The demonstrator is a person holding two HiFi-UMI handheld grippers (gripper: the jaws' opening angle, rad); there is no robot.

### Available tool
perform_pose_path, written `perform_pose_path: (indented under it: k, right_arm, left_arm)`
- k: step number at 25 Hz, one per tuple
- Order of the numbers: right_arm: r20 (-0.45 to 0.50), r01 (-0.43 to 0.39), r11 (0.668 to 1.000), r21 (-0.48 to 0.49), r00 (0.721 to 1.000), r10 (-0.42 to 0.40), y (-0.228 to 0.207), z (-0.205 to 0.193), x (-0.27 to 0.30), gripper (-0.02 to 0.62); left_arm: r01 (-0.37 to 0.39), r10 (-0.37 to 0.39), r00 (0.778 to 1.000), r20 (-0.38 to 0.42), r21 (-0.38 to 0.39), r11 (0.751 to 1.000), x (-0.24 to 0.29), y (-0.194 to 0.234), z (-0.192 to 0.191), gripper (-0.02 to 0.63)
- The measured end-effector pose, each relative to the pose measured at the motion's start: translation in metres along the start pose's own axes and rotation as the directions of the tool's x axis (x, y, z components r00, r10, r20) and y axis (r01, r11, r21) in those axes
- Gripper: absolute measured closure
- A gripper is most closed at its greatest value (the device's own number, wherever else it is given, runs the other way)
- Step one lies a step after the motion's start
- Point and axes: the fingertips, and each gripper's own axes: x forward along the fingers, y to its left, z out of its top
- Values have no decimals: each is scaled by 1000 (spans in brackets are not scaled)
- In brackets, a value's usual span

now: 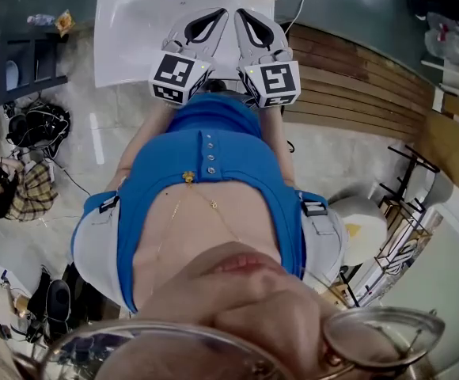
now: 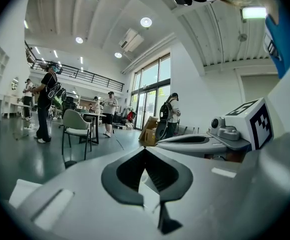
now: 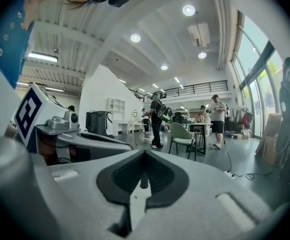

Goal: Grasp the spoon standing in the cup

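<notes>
Currently, the left gripper [image 1: 222, 12] and the right gripper [image 1: 241, 13] sit side by side before the person's blue shirt [image 1: 214, 165]. Both jaw pairs are closed, tips meeting, gripping nothing.

Big hall w/ tall windows [image 2: 152, 91], ceiling lights [image 2: 145, 22], grey chair [image 2: 76, 126]

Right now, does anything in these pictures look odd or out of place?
Yes. The left hand-held gripper and the right hand-held gripper sit side by side at the person's blue shirt, jaws together on nothing, looking level across a room at a chair and standing people. No cup or spoon shows in any view.
</notes>
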Motion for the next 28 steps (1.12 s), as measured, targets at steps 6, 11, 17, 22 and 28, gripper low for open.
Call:
perform_pose_path:
  k: [6,11,17,22,28]
  right_arm:
    - [-7,-64,998,1,998,64,-16,-7,4,594]
    - [-7,-113,994,-6,994,113,-22,-8,9,594]
    - [-12,-109,994,1,994,109,-24,-8,17,594]
    - [-1,-67,998,17,998,67,-23,-5,23,594]
    - [1,-13,1000,20,1000,13,-25,-5,26,594]
  left_arm:
    - [-54,54,999,-5,6,999,15,-1,0,606]
    - [-82,82,996,-16,8,997,23,0,-7,606]
    - [-71,71,997,-28,7,997,29,6,-5,606]
    - [-27,28,999,-23,13,1000,32,9,3,606]
    - [8,-7,1000,-26,19,1000,32,15,5,606]
